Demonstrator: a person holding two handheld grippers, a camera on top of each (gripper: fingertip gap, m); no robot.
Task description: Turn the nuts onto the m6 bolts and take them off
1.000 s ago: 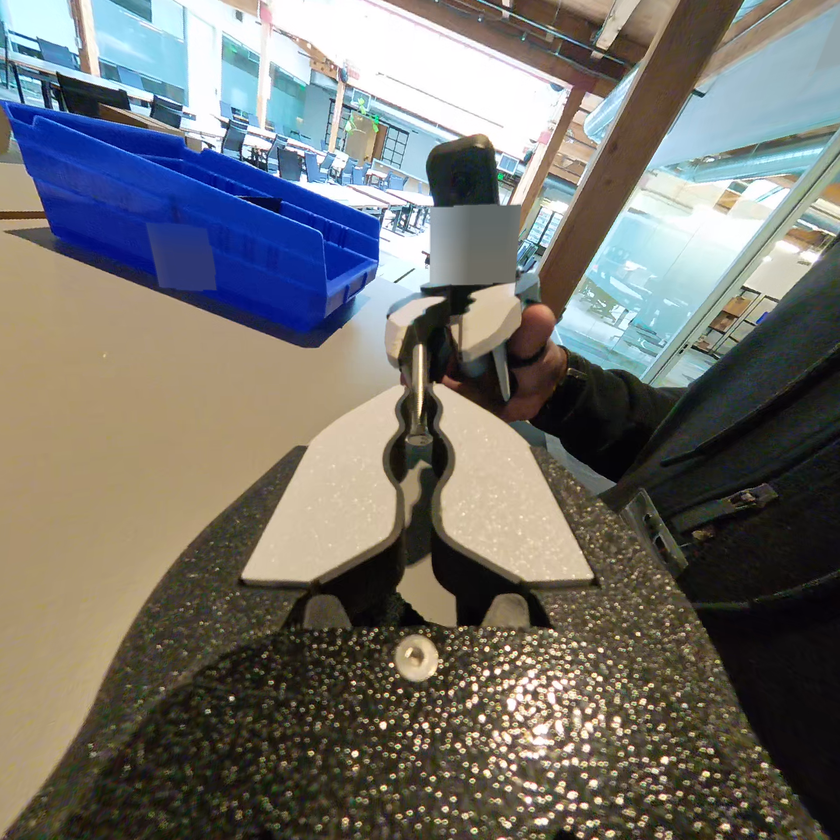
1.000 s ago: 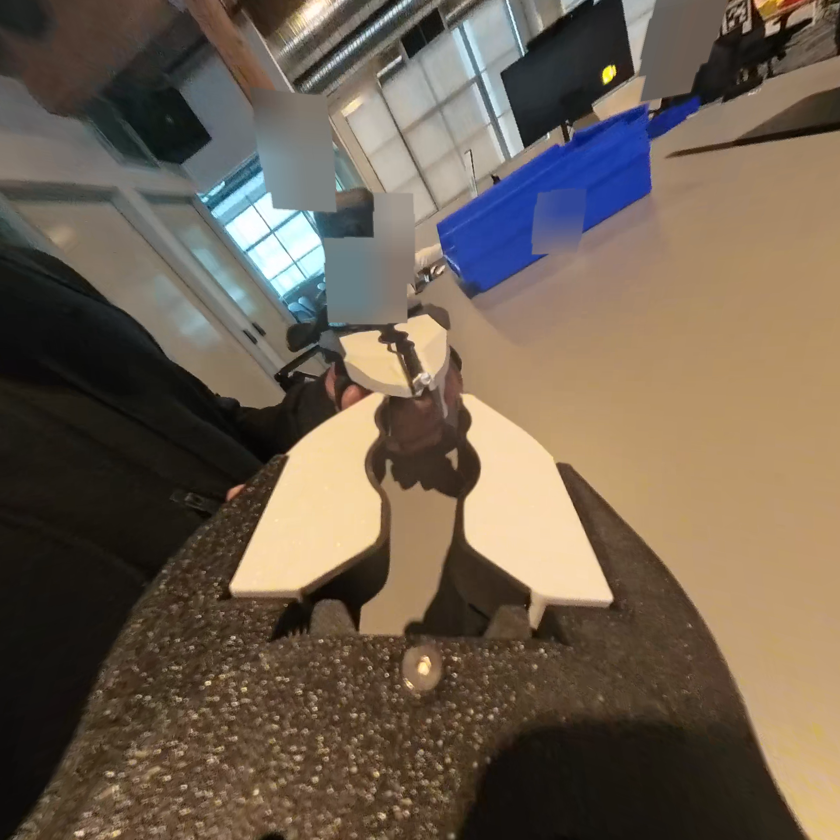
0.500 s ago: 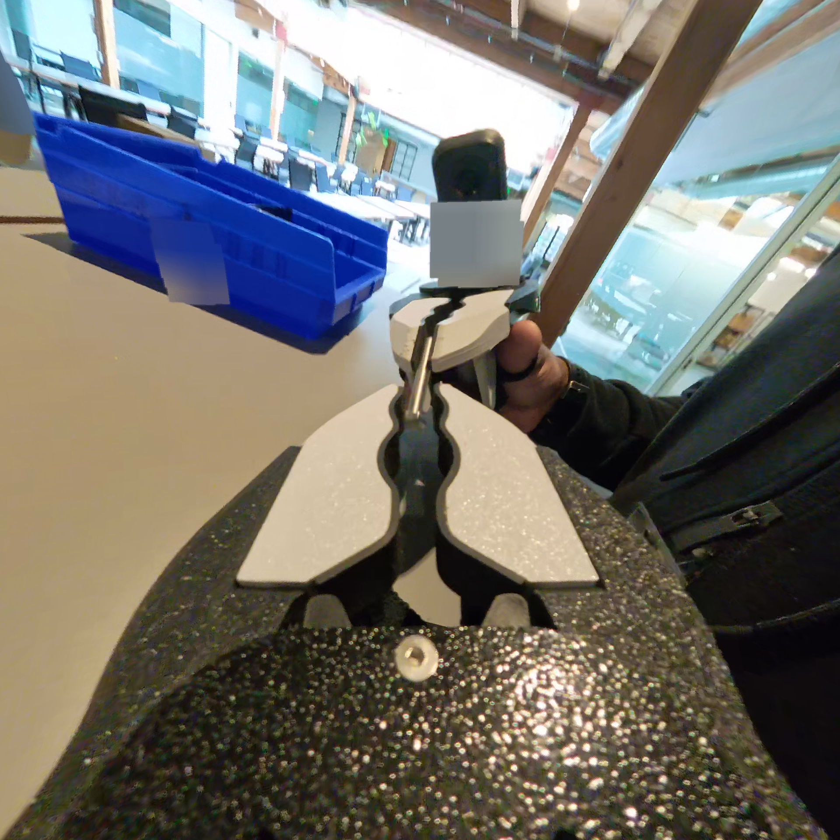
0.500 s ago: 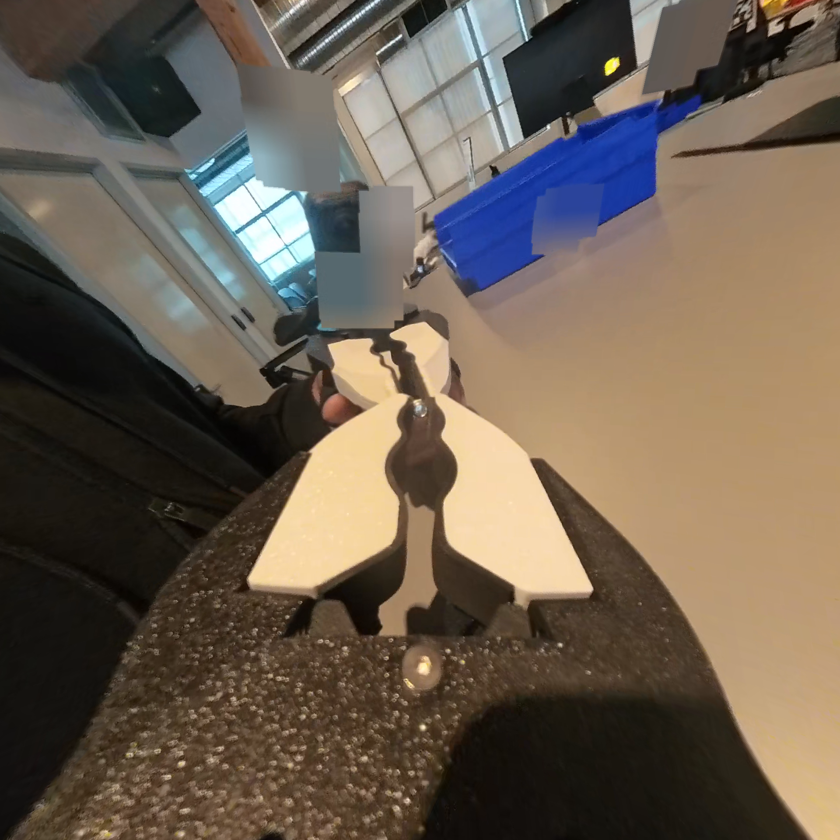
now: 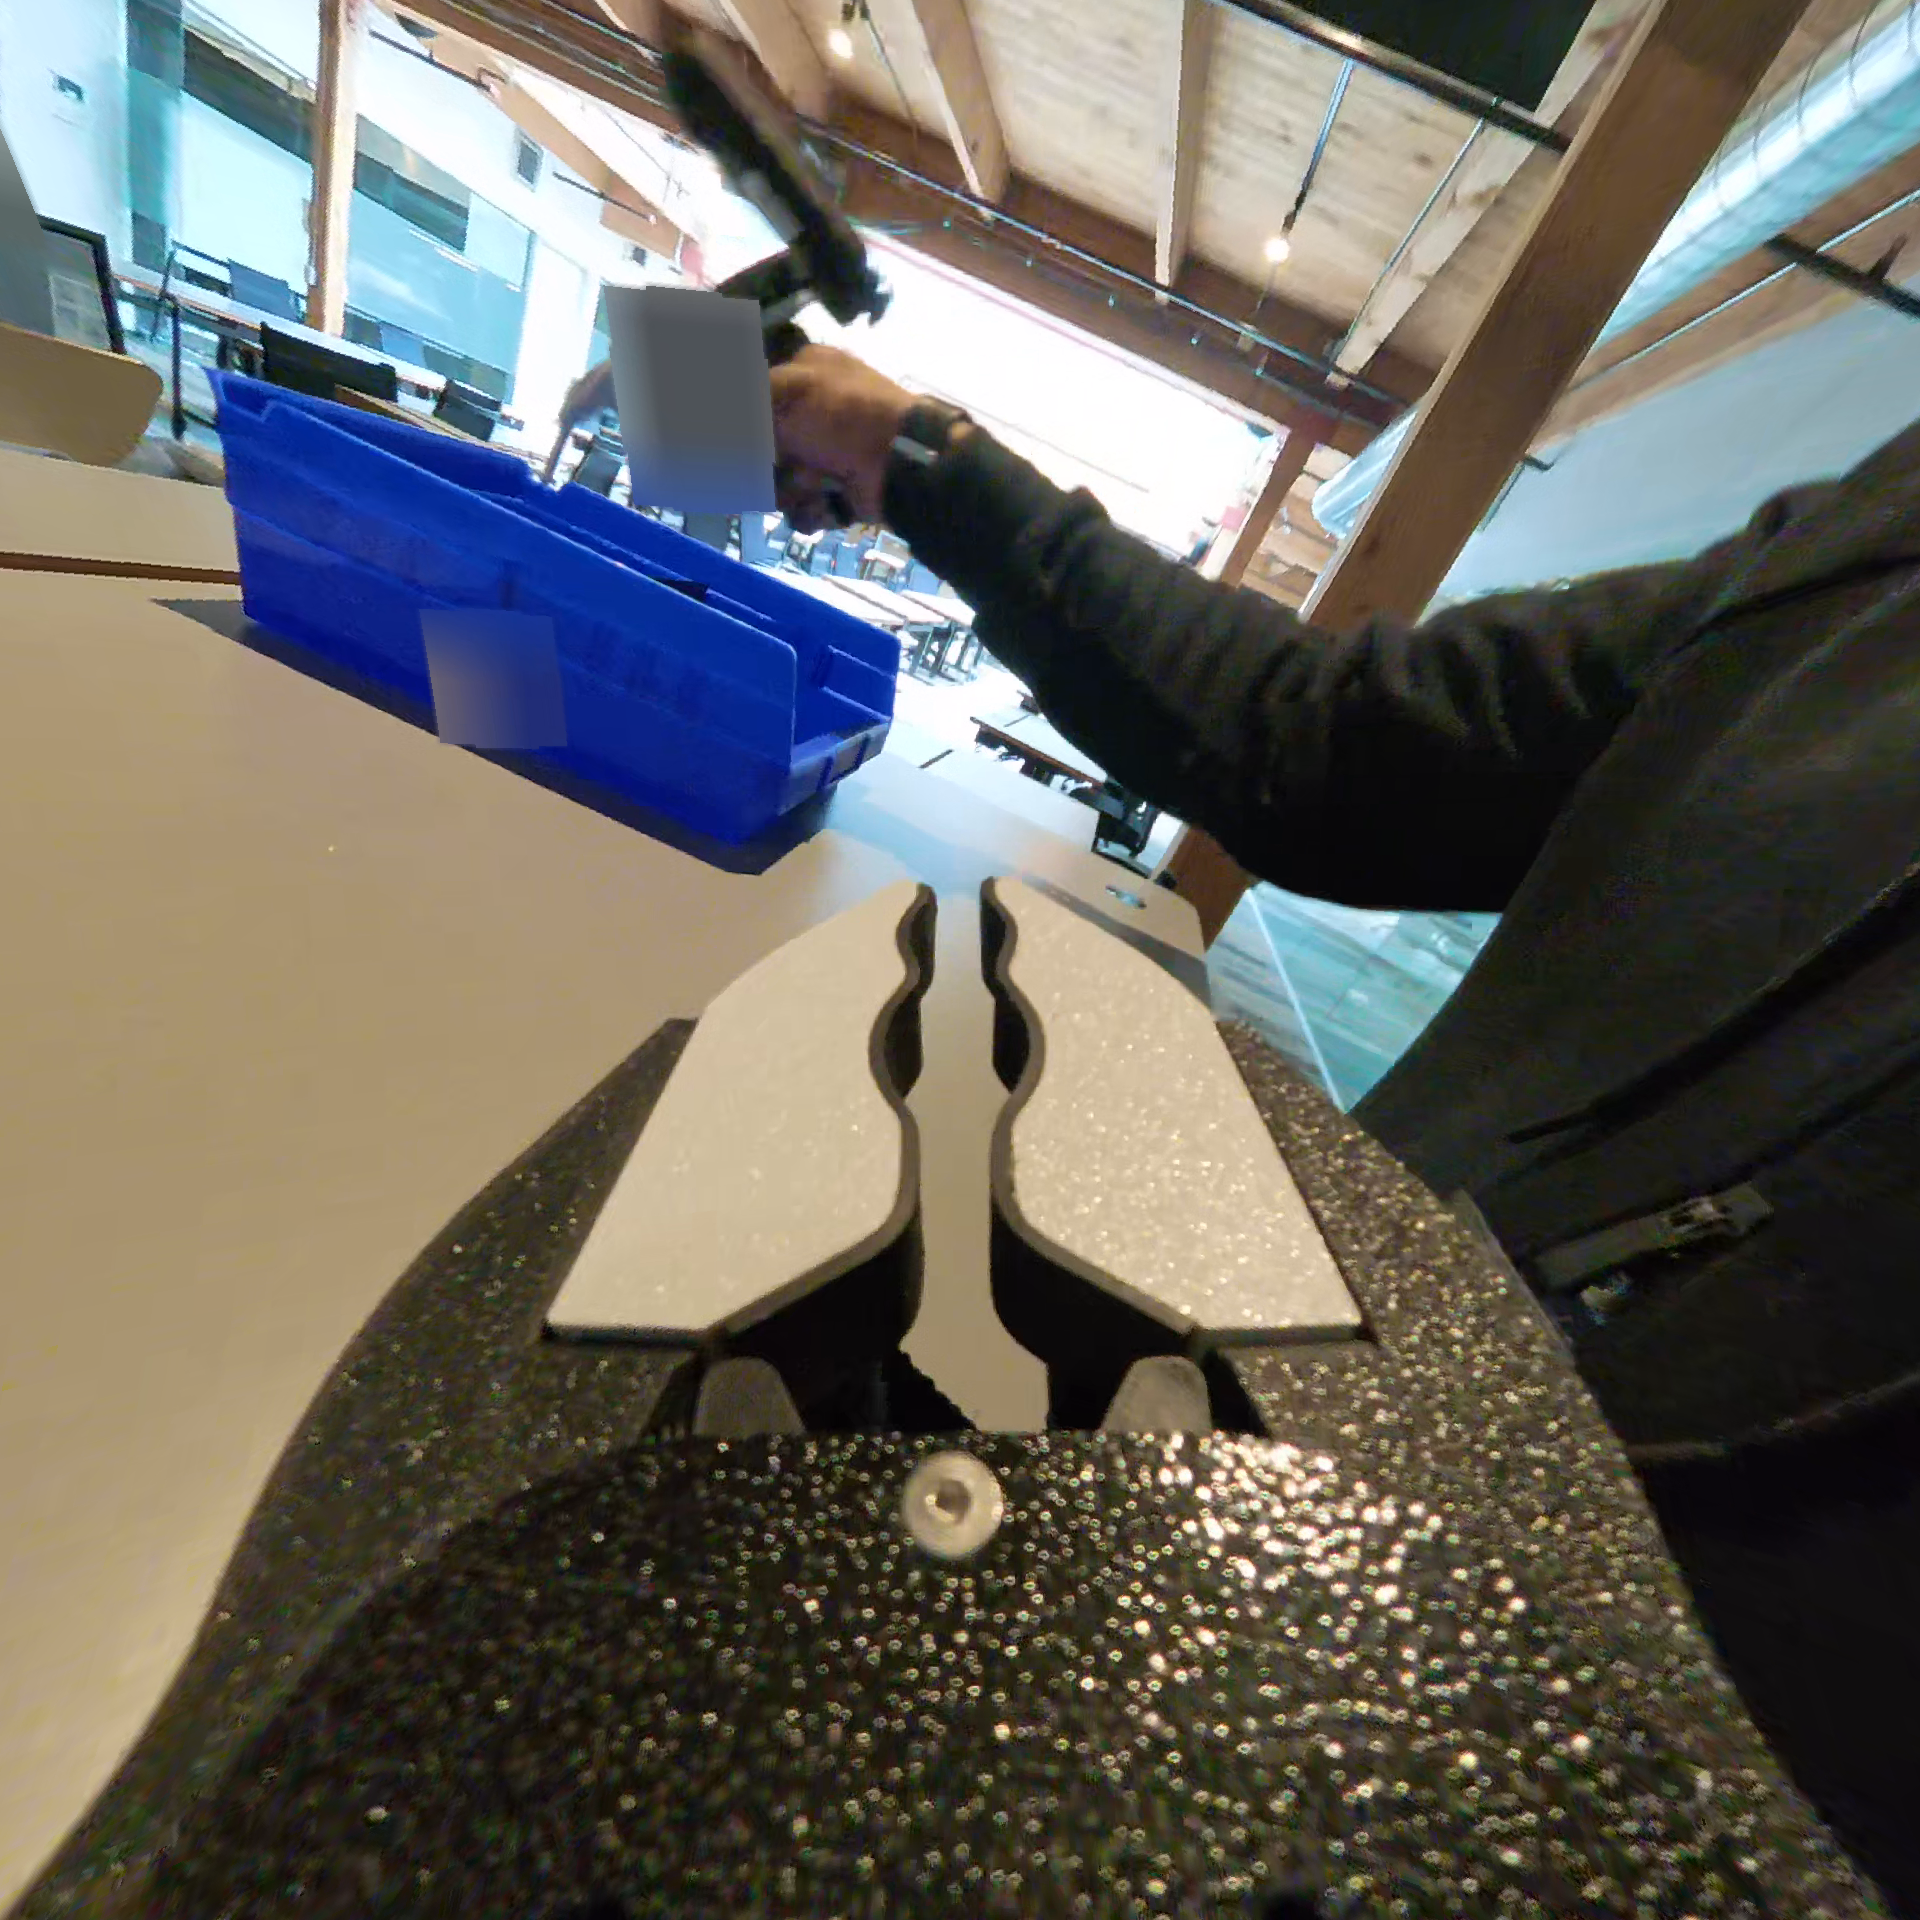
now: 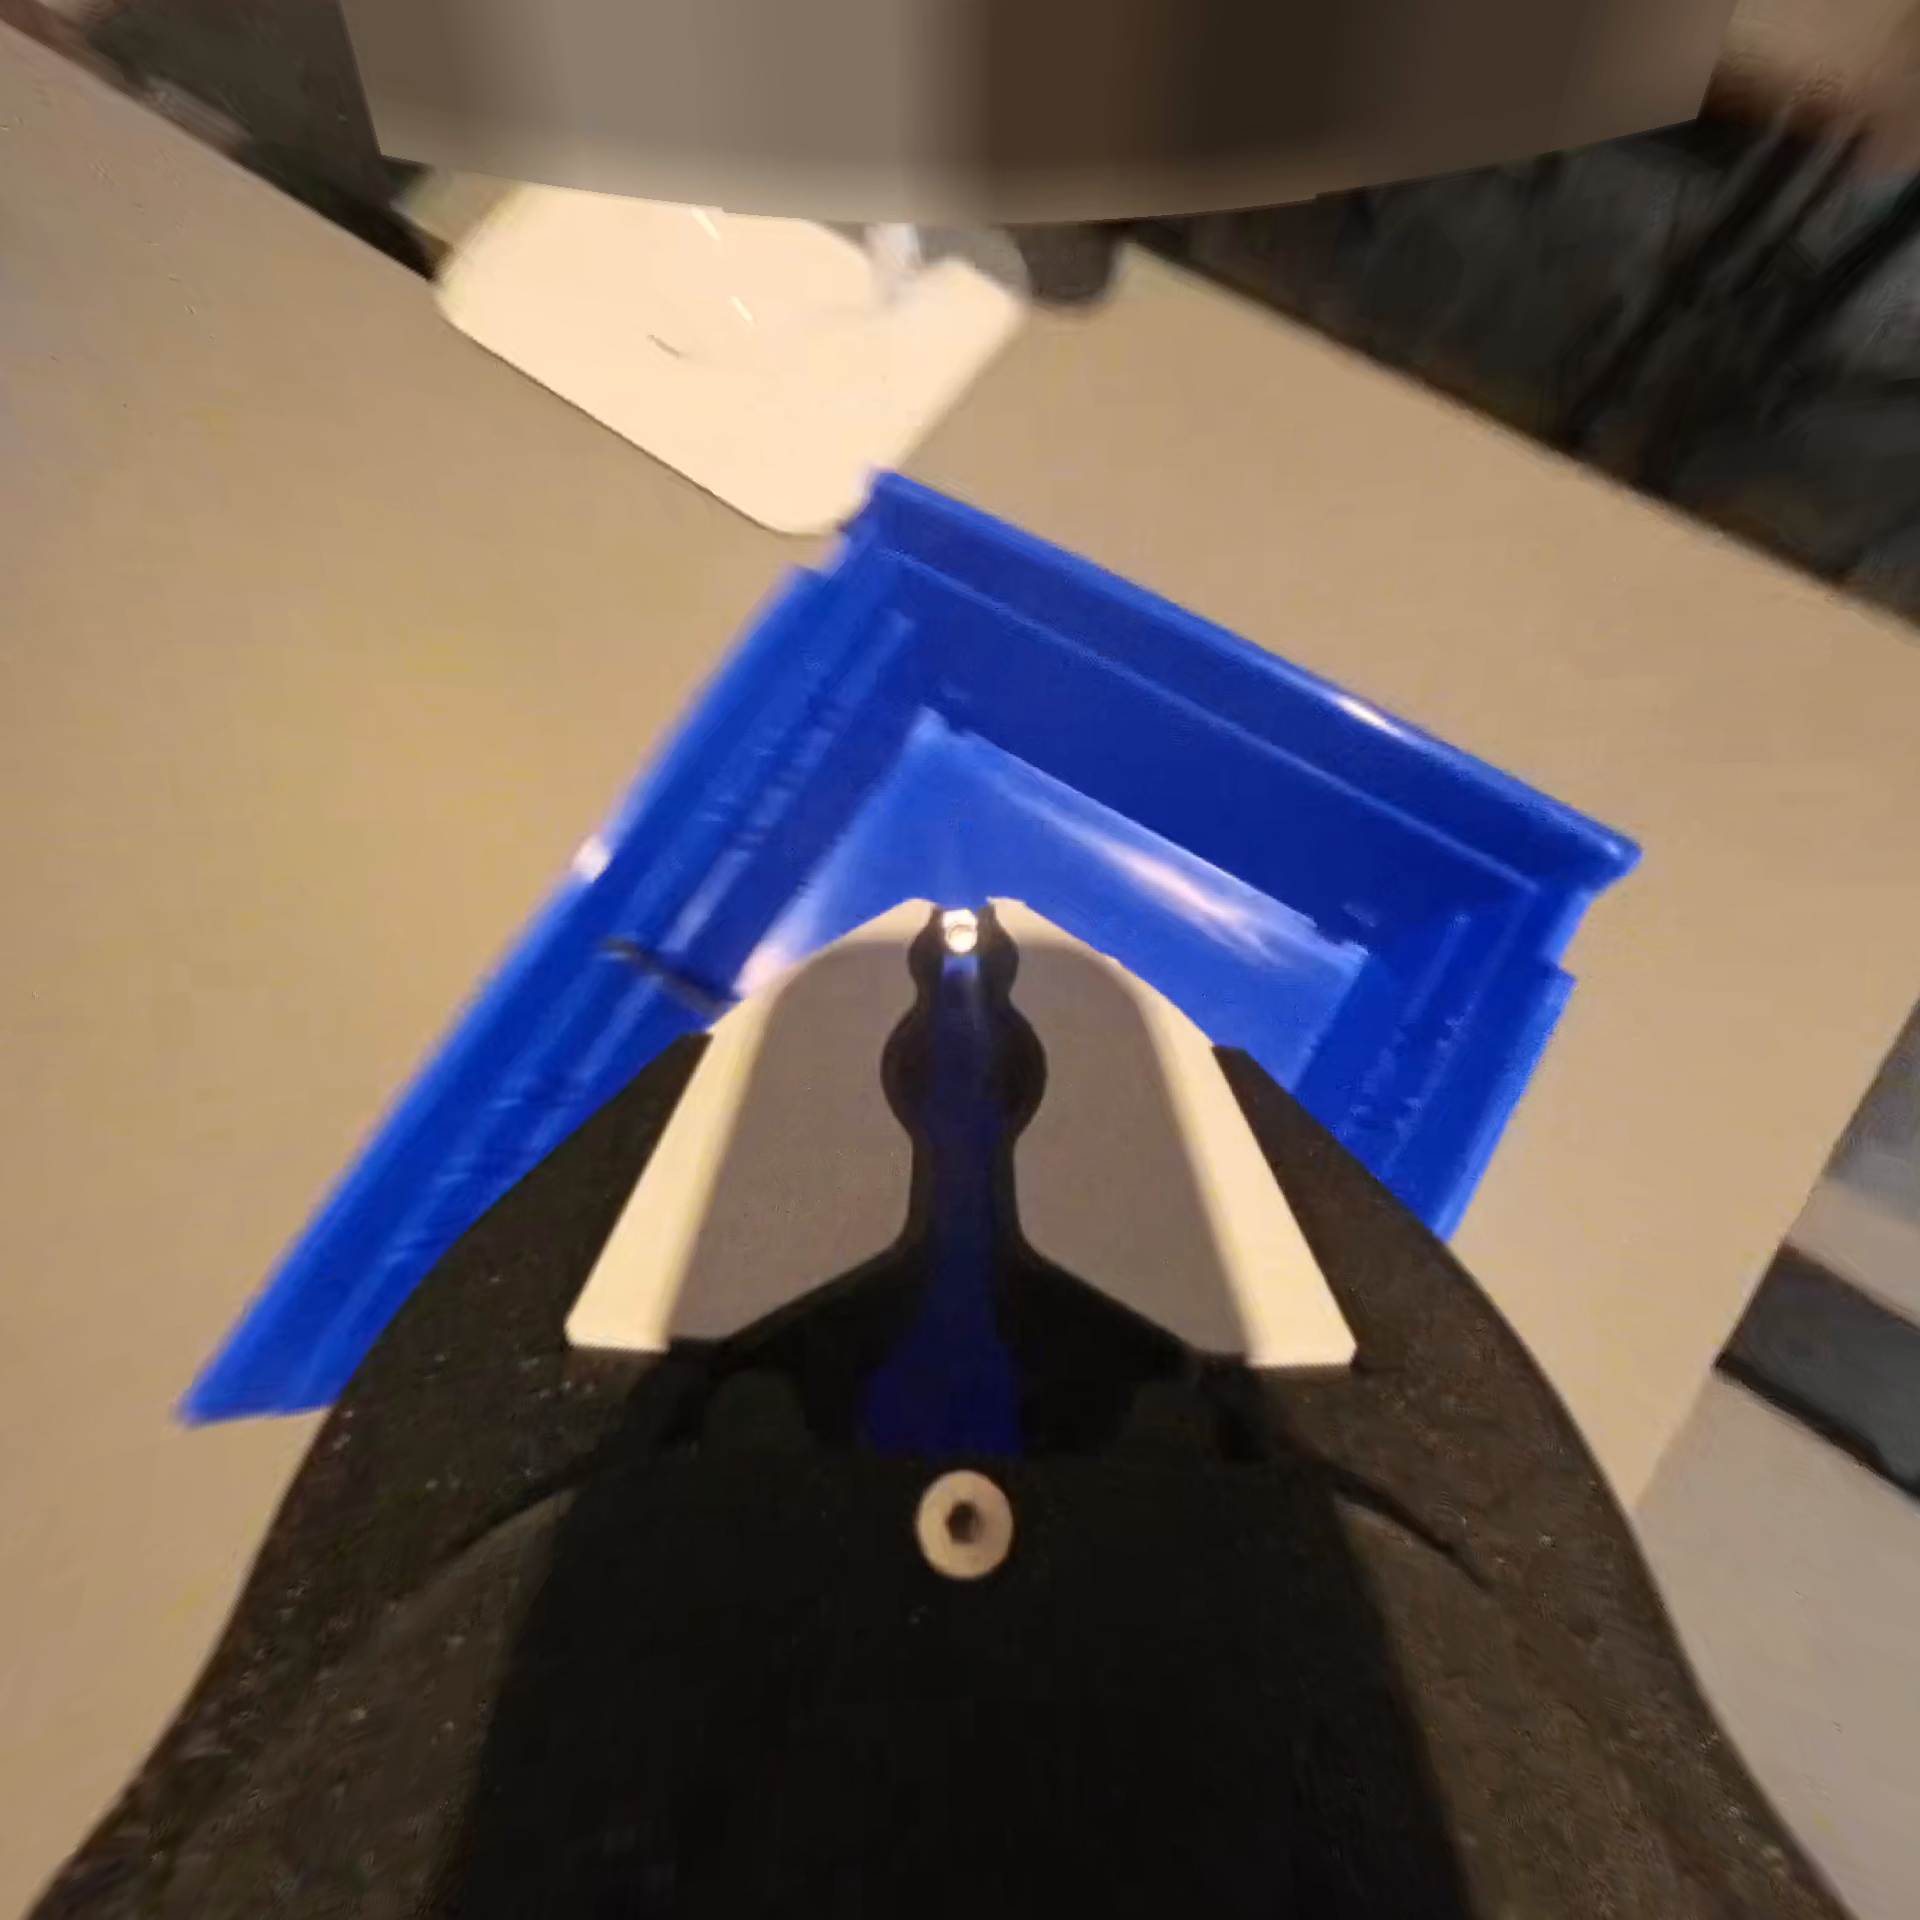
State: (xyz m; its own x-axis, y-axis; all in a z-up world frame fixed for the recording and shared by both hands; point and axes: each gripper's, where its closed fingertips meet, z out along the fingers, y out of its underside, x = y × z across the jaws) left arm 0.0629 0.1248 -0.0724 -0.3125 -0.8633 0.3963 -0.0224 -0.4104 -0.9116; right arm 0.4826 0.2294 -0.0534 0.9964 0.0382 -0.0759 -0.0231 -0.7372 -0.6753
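My right gripper [image 6: 959,914] is shut on a small shiny metal part [image 6: 959,928], the bolt seen end-on. It hangs above the inside of the blue bin [image 6: 1143,675], pointing down into it. I cannot tell if a nut is on the bolt. My left gripper [image 5: 956,904] is slightly open and empty, low over the grey table [image 5: 260,987]. In the left wrist view, a person's hand [image 5: 831,426] holds the blurred right gripper high above the blue bin [image 5: 623,665].
A person's dark sleeve [image 5: 1247,707] reaches across from the right. A wooden post [image 5: 1507,364] stands behind it. A white flat object [image 6: 727,343] lies on the table [image 6: 260,623] beyond the bin. The table edge is right of my left gripper. My right fingertips sit around 45 cm from my left ones.
The two grippers were tip to tip on the bolt. The left has let go and now holds nothing. The right has carried the bolt away and up, over the blue bin.
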